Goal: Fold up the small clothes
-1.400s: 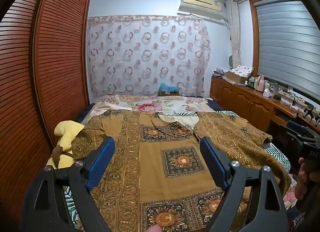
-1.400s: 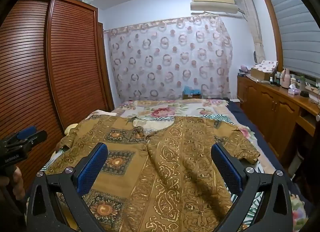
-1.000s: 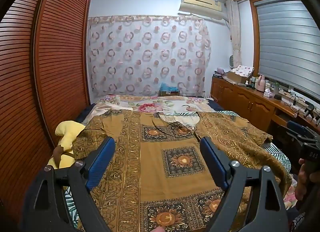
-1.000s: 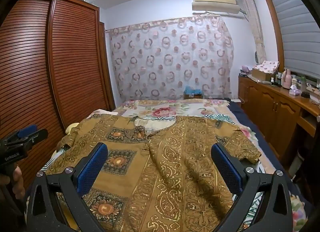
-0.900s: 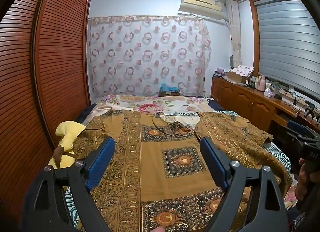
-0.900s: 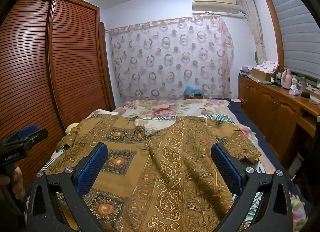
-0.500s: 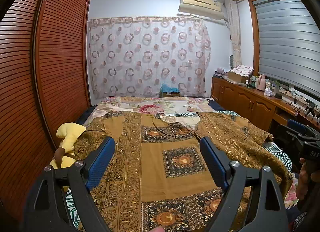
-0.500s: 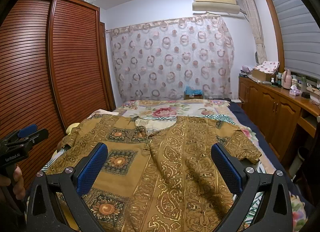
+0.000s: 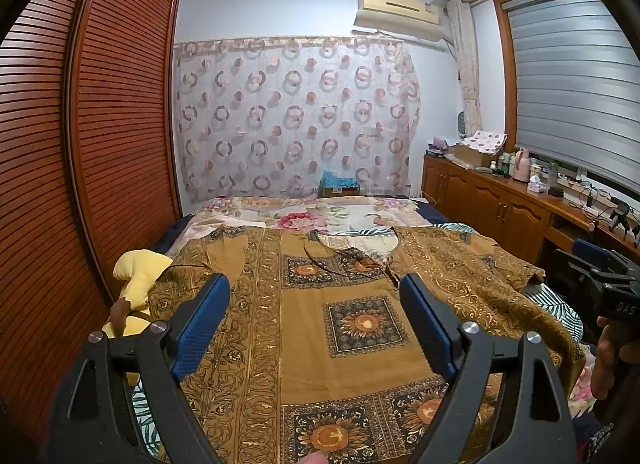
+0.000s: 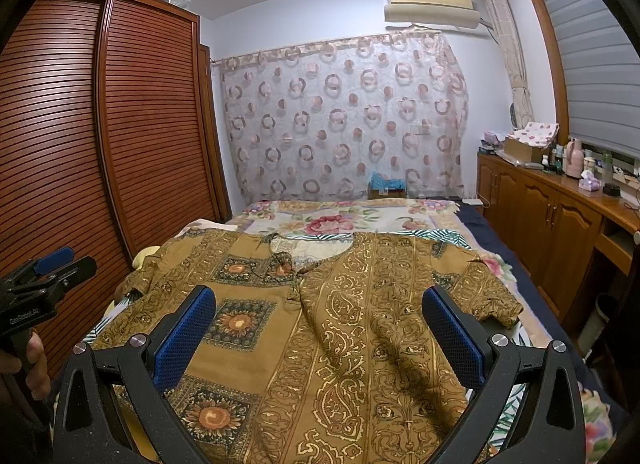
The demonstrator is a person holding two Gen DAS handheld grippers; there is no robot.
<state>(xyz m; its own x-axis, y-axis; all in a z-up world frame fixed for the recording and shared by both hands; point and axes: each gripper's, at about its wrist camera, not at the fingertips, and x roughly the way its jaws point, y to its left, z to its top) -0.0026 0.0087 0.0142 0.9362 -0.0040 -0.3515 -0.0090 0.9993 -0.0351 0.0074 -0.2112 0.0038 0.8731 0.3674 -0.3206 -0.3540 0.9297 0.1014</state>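
Bedroom: louvred wooden wardrobe (image 9: 100, 136) well off to the left of both grippers, circle-print curtain (image 9: 296, 120) on the far wall straight ahead, AC unit (image 10: 432, 4) above it, wooden cabinet run (image 10: 560, 232) along the right under a grey blind (image 9: 576, 80). Bed (image 10: 352, 220) with floral cover fills the middle, running away from the grippers.

Brown-gold patterned shirt (image 10: 320, 328) lies spread on the bed directly ahead of and below both grippers, neckline at the far end, sleeves out to either side. Its right half is wrinkled, left half flatter. Near hem runs under the frame edge.

Yellow plush toy (image 9: 138, 284) sits at the bed's left edge, just left of the left gripper's left finger.

Left gripper (image 9: 316, 320): jaws spread wide, blue pads (image 9: 202, 324) clear of fabric, nothing between them but the shirt below. Hovers above shirt's left half.

Right gripper (image 10: 320, 336): jaws wide apart too, empty, above the shirt's middle to right half.

Each gripper shows at the edge of the other's view, with a hand (image 10: 28, 360) on the left one's handle.
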